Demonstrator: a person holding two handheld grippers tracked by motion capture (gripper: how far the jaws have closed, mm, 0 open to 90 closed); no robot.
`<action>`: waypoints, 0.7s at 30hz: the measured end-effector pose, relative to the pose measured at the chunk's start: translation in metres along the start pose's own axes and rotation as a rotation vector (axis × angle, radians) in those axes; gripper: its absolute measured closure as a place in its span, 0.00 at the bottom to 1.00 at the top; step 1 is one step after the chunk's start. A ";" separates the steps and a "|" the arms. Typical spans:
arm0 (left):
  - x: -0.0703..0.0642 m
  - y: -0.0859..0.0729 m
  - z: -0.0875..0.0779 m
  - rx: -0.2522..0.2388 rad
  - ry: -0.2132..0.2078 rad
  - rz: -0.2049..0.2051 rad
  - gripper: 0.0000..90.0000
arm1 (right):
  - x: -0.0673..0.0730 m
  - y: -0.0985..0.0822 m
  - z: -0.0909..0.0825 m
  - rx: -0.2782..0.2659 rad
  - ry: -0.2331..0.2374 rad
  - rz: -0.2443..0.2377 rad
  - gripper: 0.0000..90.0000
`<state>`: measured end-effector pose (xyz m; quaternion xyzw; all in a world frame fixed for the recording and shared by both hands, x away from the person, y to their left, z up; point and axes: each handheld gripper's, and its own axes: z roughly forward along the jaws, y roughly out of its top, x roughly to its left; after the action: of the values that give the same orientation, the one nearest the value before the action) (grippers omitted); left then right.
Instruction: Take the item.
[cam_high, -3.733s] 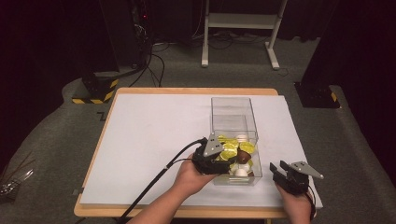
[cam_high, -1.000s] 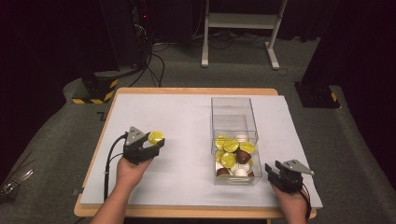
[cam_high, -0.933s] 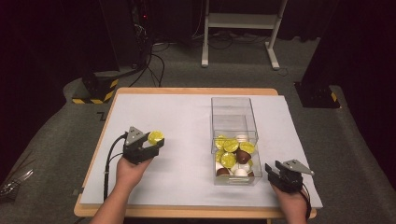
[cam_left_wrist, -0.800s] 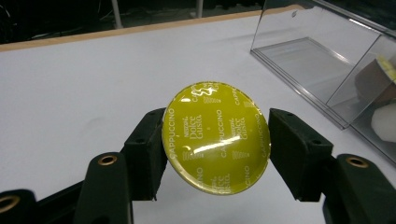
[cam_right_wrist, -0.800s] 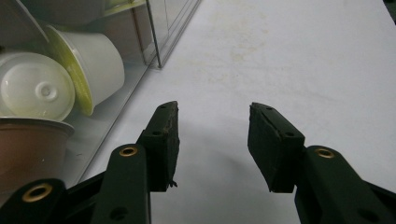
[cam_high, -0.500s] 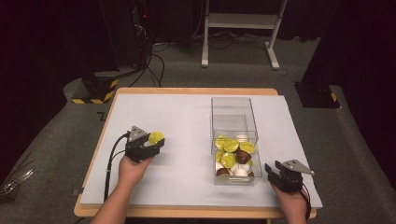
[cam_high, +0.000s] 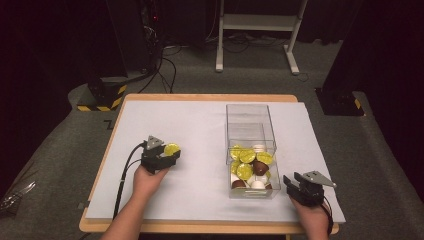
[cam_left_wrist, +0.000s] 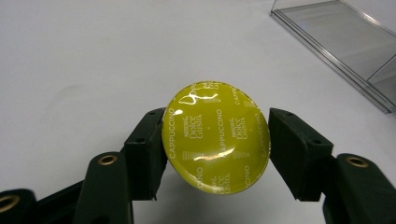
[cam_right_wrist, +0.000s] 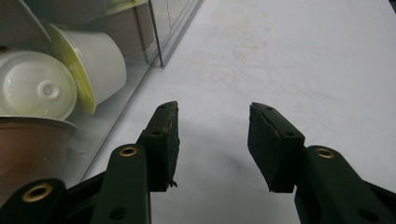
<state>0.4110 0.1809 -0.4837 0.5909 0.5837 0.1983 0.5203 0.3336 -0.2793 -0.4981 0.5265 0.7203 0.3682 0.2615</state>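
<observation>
One yellow coffee capsule (cam_left_wrist: 215, 137) sits between the jaws of our left gripper (cam_high: 167, 155), which are clamped on it from both sides. In the left gripper view its foil lid faces the camera, printed with "Cappuccino" and "Dolce Gusto", with one pad pressing its rim at nine o'clock and the other at three o'clock. The lid bulges out past the jaw tips toward twelve o'clock, and white table surface (cam_high: 195, 125) shows beneath it.

In the high view we hold that gripper over the table's left part, at about nine o'clock from the clear plastic box (cam_high: 250, 125) and well apart from it. The box stands right of the table's middle, and a heap of capsules (cam_high: 248, 167), yellow, brown and white, fills its near end.

Our right gripper (cam_high: 292, 184) rests near the table's front right corner, just beside the box's near end at roughly four o'clock from it. Its jaws stand apart with nothing between them; the right gripper view shows bare table in the gap and white capsules (cam_right_wrist: 70, 74) behind the box wall at ten o'clock.
</observation>
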 end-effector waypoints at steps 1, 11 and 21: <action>0.000 -0.001 0.001 0.006 0.005 0.005 0.45 | 0.000 0.000 0.000 0.000 0.000 0.001 0.59; 0.000 -0.009 0.011 0.033 0.006 -0.010 0.45 | 0.000 0.000 0.000 0.001 0.005 -0.002 0.59; 0.000 -0.011 0.016 0.033 0.010 -0.023 0.45 | 0.000 0.000 0.000 0.000 0.009 -0.001 0.59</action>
<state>0.4188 0.1728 -0.4995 0.5918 0.5962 0.1859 0.5097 0.3337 -0.2796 -0.4983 0.5246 0.7216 0.3707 0.2583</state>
